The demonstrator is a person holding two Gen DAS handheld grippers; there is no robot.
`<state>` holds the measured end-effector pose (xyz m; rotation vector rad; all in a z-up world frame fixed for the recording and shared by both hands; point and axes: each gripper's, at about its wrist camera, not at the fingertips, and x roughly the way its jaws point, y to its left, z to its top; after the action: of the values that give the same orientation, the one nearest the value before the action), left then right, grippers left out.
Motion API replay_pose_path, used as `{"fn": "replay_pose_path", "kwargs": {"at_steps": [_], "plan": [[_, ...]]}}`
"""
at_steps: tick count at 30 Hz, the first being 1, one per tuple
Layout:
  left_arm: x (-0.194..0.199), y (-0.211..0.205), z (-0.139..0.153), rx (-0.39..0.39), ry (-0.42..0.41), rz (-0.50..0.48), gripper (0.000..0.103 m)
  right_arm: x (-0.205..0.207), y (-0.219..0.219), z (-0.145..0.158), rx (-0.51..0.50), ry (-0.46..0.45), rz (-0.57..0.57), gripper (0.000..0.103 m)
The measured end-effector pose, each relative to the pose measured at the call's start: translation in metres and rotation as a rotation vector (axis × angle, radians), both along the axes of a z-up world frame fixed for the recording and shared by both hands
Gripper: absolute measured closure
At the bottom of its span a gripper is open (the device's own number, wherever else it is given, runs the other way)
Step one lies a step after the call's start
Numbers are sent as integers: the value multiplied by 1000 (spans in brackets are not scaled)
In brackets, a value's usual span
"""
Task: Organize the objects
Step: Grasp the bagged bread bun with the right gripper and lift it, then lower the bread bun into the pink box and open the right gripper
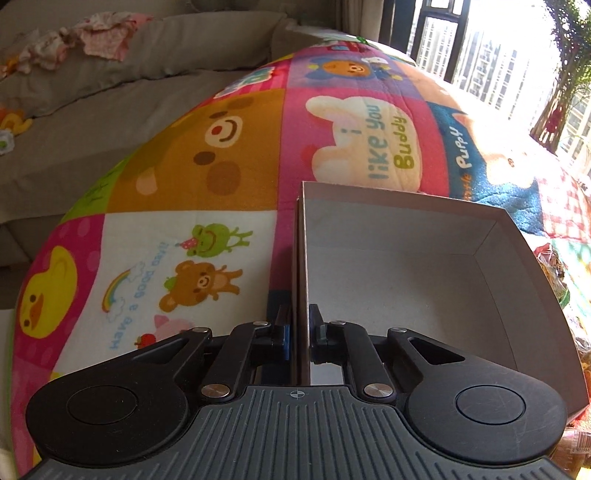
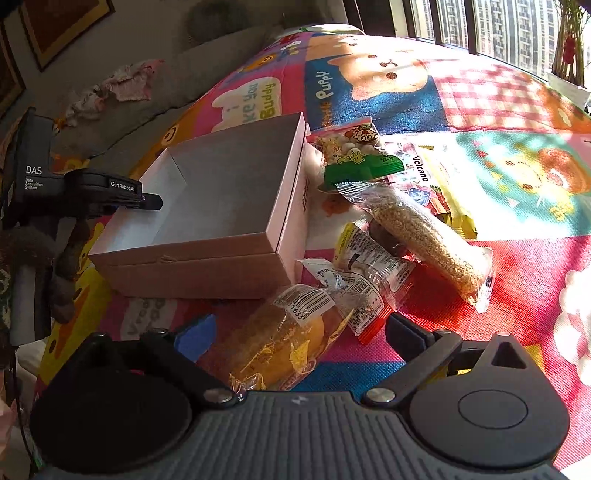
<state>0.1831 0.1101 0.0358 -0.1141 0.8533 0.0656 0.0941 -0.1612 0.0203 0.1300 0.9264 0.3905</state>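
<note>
An open, empty cardboard box (image 2: 207, 254) sits on a colourful cartoon play mat (image 2: 517, 258). My left gripper (image 1: 301, 325) is shut on the box's near-left wall (image 1: 301, 266), one finger inside and one outside; it also shows in the right wrist view (image 2: 147, 201). Several snack packets lie right of the box: a yellow bread packet (image 2: 280, 343), a sesame stick packet (image 2: 424, 240), a green-and-white snack bag (image 2: 354, 155) and a labelled wrapper (image 2: 369, 280). My right gripper (image 2: 301, 341) is open, its fingers either side of the bread packet.
A grey sofa (image 1: 110, 92) with crumpled cloth (image 1: 99, 33) runs along the mat's far left. A window (image 2: 498, 26) and a potted plant (image 2: 570, 44) stand beyond the mat's far edge. More packets, one marked Volcano (image 2: 439, 184), lie behind the sesame stick.
</note>
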Motion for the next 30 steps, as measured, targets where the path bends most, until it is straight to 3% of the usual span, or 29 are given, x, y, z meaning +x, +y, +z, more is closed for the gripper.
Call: {"fn": "replay_pose_path", "kwargs": {"at_steps": [1, 3, 8, 13, 19, 23, 26, 30], "plan": [[-1, 0, -1, -1, 1, 2, 93, 1, 3, -3, 6, 28, 19, 30], [-3, -1, -1, 2, 5, 4, 93, -1, 5, -4, 19, 52, 43, 41], [-6, -1, -5, -7, 2, 5, 93, -22, -1, 8, -36, 66, 108, 47], [-8, 1, -8, -26, -13, 5, 93, -49, -6, 38, -93, 40, 170, 65], [-10, 3, -8, -30, -23, -2, 93, -51, -3, 99, -22, -92, 197, 68], [-9, 3, -8, -30, -22, -9, 93, -25, 17, 128, 27, -184, 239, 68], [-7, 5, -8, -43, -17, -13, 92, 3, 39, 129, -2, -255, 238, 68], [-7, 6, -8, -50, -17, -18, 92, 57, 76, 95, -52, -245, 223, 68]]}}
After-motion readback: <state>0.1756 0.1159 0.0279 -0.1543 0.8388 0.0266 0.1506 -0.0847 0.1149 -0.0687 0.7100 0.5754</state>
